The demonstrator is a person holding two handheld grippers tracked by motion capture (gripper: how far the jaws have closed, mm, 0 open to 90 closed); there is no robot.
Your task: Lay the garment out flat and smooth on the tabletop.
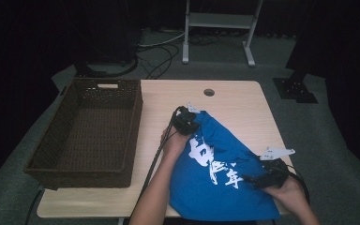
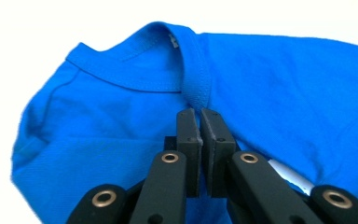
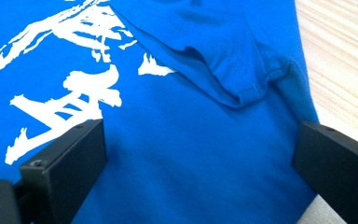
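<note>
place: we take this for a lab or recording studio, not a home.
surroundings: we see black curtains (image 1: 37,28) closing off the dark space on every side.
floor: we see grey carpet (image 1: 318,140) with loose cables (image 1: 157,54) trailing across it.
equipment: we see a grey metal stand (image 1: 220,23) behind the table and a black base plate (image 1: 294,89) at the right.
work surface: we see a light wooden desk (image 1: 234,101) with a cable hole (image 1: 209,92), bearing a wicker basket (image 1: 91,129).
</note>
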